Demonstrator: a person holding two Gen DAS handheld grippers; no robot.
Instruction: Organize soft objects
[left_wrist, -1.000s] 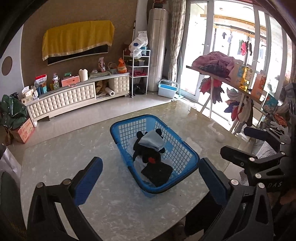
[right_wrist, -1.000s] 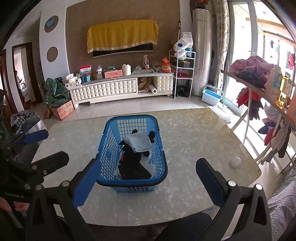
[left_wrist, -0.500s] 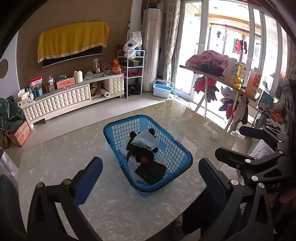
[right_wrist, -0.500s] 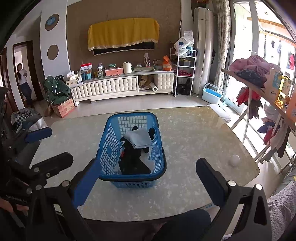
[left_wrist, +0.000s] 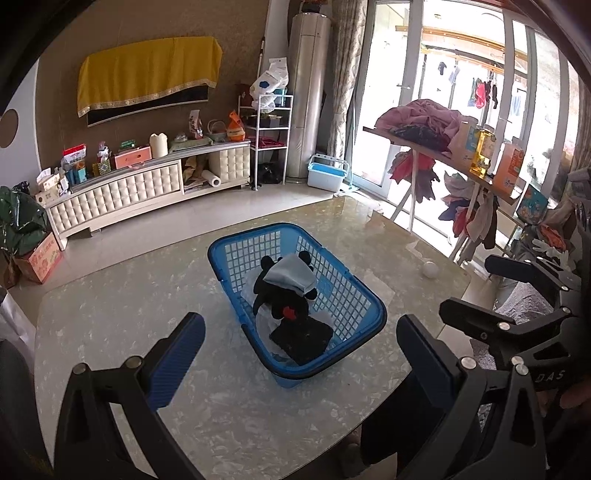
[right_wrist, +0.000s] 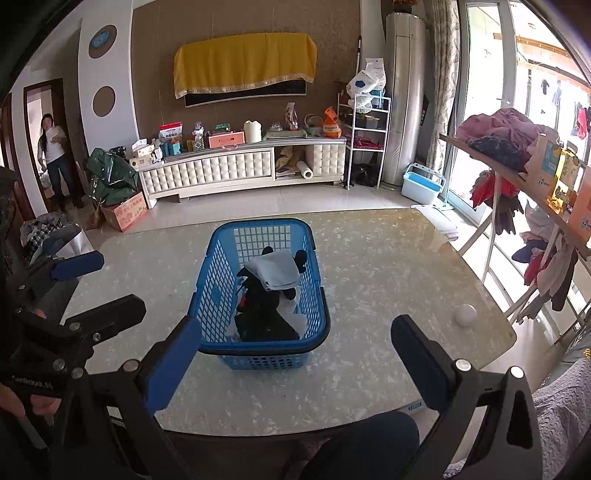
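On the table (right_wrist: 369, 266) sits a blue basket (right_wrist: 258, 347) holding a black plush (left_wrist: 284, 299) under a grey cloth (left_wrist: 291, 275). Both grippers, left (left_wrist: 299, 354) and right (right_wrist: 295, 354), hover spread and empty. These things look light and floppy; pinch a bunched fold.

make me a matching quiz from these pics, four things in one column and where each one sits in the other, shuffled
Things:
1. grey cloth
2. white ball
3. basket
4. black cloth

Places:
a. on the bare table, right of the basket
b. basket's near end
c. draped over the black plush toy
d. middle of the table

Pairs: 1-c, 2-a, 3-d, 4-b
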